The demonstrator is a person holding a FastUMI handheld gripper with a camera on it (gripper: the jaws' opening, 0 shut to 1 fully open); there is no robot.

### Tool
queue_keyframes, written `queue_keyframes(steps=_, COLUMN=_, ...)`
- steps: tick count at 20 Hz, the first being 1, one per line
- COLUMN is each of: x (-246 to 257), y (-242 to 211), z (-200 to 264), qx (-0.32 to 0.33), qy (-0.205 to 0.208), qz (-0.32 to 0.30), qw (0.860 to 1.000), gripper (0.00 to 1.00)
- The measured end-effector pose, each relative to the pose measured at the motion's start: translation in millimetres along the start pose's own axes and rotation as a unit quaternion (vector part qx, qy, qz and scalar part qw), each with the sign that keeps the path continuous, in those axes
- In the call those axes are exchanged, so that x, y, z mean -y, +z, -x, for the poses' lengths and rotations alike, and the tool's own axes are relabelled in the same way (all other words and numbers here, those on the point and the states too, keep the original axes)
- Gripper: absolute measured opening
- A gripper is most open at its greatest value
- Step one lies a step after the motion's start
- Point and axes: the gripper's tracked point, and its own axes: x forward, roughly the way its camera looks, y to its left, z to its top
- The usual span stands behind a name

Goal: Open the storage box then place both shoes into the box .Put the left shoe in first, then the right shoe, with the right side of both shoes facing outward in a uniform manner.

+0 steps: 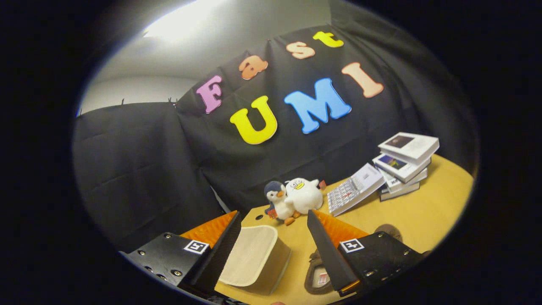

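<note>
Held above a table, the gripper (274, 220) has its two fingers spread wide, with nothing between them and nothing touched. Below lies a yellow-tan wooden tabletop (423, 212). Black cloth hangs as the booth's wall behind it, and a pale ceiling with a bright light shows above the cloth.

Beneath the left finger sits the storage box (256, 258), a tan box with a cream lid, and the lid is on. What is inside cannot be seen. Just right of it, under the right finger, lies a dark shoe (317, 277), mostly hidden, with its opening facing up. Another brown rounded shape (391, 231) peeks out beyond the right finger; it may be the second shoe, but I cannot tell.

Farther back, near the cloth, two plush toys touch: a grey and white penguin (277, 203) and a white bird (302, 195). To their right stands a desk calendar (353, 188), then a stack of books (404, 163).
</note>
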Motion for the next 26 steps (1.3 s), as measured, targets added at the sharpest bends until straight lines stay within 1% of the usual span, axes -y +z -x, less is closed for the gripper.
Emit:
queue_keyframes(steps=2, x=0, y=-26, z=-8, qx=-0.043, qy=0.016, qz=-0.048, qw=0.998, gripper=0.96)
queue_keyframes(steps=4, x=-4, y=-48, z=-14, qx=-0.081, qy=0.039, qz=-0.113, qw=0.990, gripper=0.96)
queue_keyframes(steps=5, x=-5, y=-59, z=-18, qx=-0.094, qy=0.048, qz=-0.146, qw=0.984, gripper=0.98)
queue_keyframes(steps=7, x=-9, y=-76, z=-23, qx=-0.117, qy=0.062, qz=-0.201, qw=0.971, gripper=0.97)
queue_keyframes(steps=11, x=-8, y=-115, z=-33, qx=-0.162, qy=0.067, qz=-0.288, qw=0.942, gripper=0.97)
queue_keyframes(steps=13, x=-12, y=-130, z=-36, qx=-0.179, qy=0.069, qz=-0.309, qw=0.931, gripper=0.97)
queue_keyframes(steps=17, x=-25, y=-150, z=-42, qx=-0.204, qy=0.094, qz=-0.369, qw=0.902, gripper=0.97)
queue_keyframes(steps=18, x=-28, y=-153, z=-43, qx=-0.208, qy=0.098, qz=-0.377, qw=0.897, gripper=0.97)
queue_keyframes(steps=22, x=-40, y=-166, z=-46, qx=-0.231, qy=0.107, qz=-0.388, qw=0.886, gripper=0.95)
queue_keyframes(steps=24, x=-44, y=-171, z=-50, qx=-0.244, qy=0.106, qz=-0.387, qw=0.883, gripper=0.82)
queue_keyframes(steps=26, x=-52, y=-179, z=-47, qx=-0.260, qy=0.115, qz=-0.388, qw=0.877, gripper=0.82)
